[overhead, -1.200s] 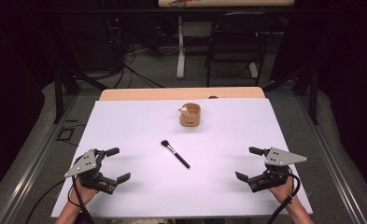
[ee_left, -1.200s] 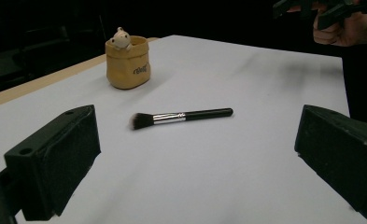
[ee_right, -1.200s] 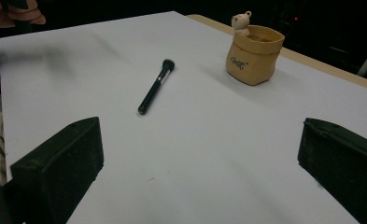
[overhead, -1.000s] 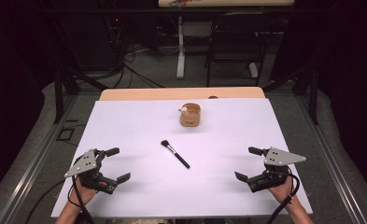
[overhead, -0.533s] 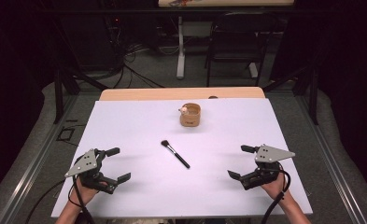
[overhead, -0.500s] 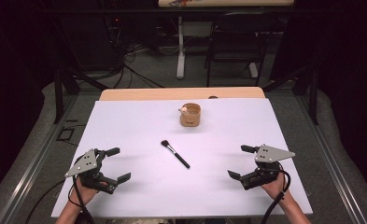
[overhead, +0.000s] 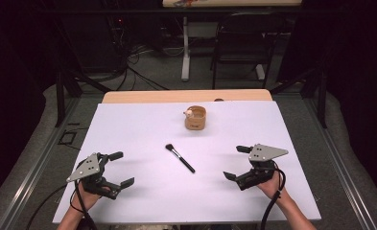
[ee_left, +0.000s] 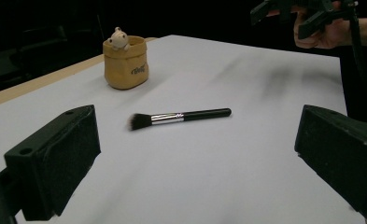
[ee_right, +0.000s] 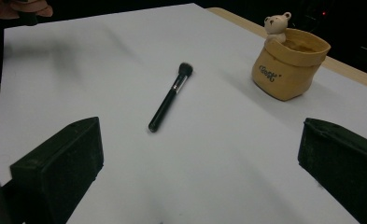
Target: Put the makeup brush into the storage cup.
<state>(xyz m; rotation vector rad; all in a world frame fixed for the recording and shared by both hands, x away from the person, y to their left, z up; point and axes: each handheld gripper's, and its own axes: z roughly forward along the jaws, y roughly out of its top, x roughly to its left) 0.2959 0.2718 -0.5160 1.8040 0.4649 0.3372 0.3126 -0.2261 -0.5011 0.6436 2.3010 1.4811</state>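
Note:
A black makeup brush (overhead: 180,158) (ee_left: 179,116) (ee_right: 170,97) lies flat in the middle of the white table (overhead: 143,124), bristles toward the far left. Behind it stands a tan pouch-shaped cup (overhead: 195,118) (ee_left: 125,63) (ee_right: 290,63) with a small bear figure on its rim. My left gripper (overhead: 121,168) (ee_left: 195,163) rests open near the front left, empty, its jaws wide apart and facing the brush. My right gripper (overhead: 237,163) (ee_right: 200,163) hovers open at the front right, empty, also facing the brush. The right hand and its gripper (ee_left: 307,16) appear far off in the left gripper view.
The white sheet covers a wooden tabletop whose bare strip (overhead: 186,96) shows along the far edge. Beyond it stand a dark chair (overhead: 239,43), a table leg (overhead: 185,48) and cables on the floor. Metal rails (overhead: 28,172) run along both sides of the table.
My right gripper has shifted left and slightly forward, toward the brush. The left gripper, brush and cup have stayed put.

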